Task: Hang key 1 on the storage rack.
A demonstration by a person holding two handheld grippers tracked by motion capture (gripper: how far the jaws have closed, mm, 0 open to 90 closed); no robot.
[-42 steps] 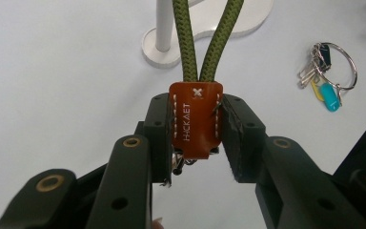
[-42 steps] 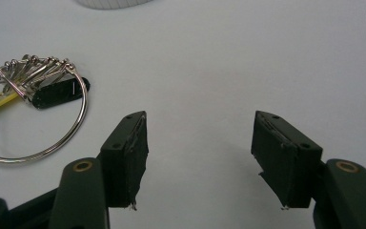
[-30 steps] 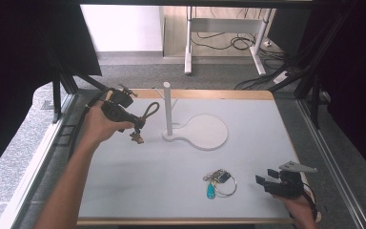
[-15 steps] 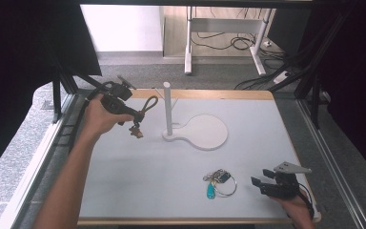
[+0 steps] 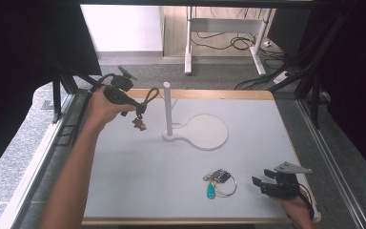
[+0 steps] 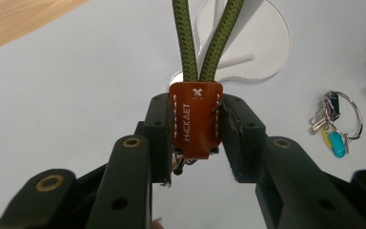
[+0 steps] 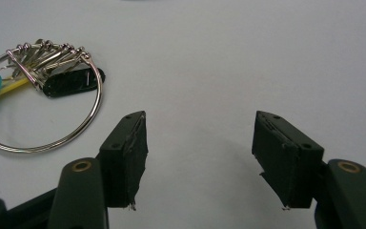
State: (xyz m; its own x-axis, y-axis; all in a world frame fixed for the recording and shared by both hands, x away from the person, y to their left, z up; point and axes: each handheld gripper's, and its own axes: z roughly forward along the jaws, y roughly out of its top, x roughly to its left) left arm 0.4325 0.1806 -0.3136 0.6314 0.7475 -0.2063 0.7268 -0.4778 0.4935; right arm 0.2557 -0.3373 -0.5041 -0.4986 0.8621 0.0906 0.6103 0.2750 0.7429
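Pinched at its brown leather tab point(image 6: 195, 119) in the left gripper point(image 5: 134, 109), upper left of the high view — olive cord loop point(image 5: 150, 98) held just left of the white upright post point(image 5: 167, 109), loop leaning toward it; right gripper point(image 5: 262, 180) spread and empty, lower right, beside the key ring point(image 5: 220, 182).

Left arm stretched out and raised, right hand low at the near edge.
The left gripper point(image 5: 132, 102) is held above the table on an extended forearm, its jaws clamped on a strap tab point(image 6: 195, 119). The right gripper point(image 5: 262, 183) sits near the table's front right corner, jaws spread wide with nothing between them.
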